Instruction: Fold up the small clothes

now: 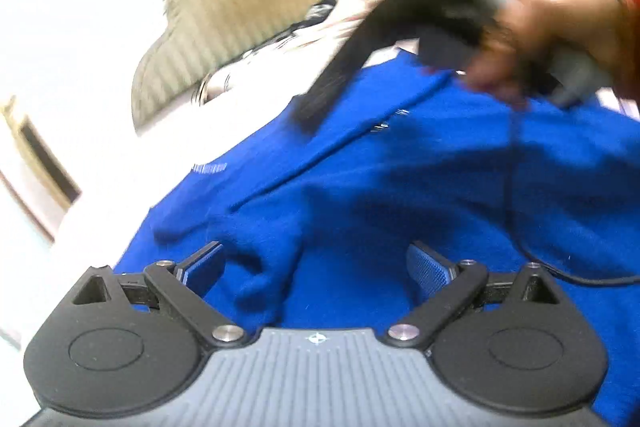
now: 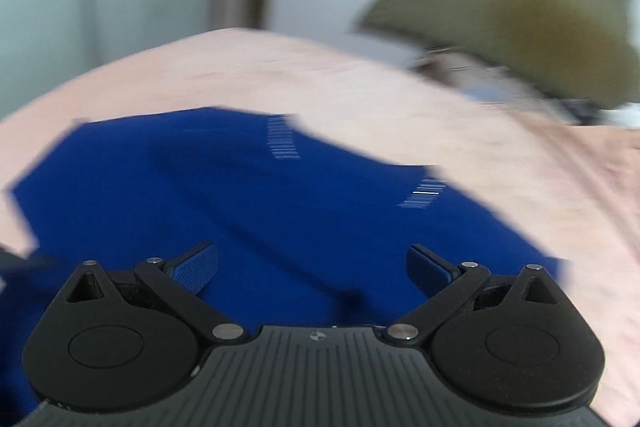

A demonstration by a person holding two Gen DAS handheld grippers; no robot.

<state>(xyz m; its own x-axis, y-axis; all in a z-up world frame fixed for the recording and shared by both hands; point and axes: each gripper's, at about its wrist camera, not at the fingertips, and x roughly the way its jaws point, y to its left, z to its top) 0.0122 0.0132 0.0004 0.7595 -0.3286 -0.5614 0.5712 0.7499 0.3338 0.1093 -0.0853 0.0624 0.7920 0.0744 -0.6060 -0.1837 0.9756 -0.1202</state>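
Right now the left gripper (image 1: 316, 263) and right gripper (image 2: 312, 263) both gape wide, gripping nothing, low over the blue garment (image 2: 260, 211) spread just ahead. Closing could pinch 2 layers, or the sheet (image 2: 360, 95), since blur probably hides the edges.

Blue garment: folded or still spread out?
Partly folded: the blue garment has one flap lying over its body along a diagonal edge, with loose wrinkles. Both tools are open above it.
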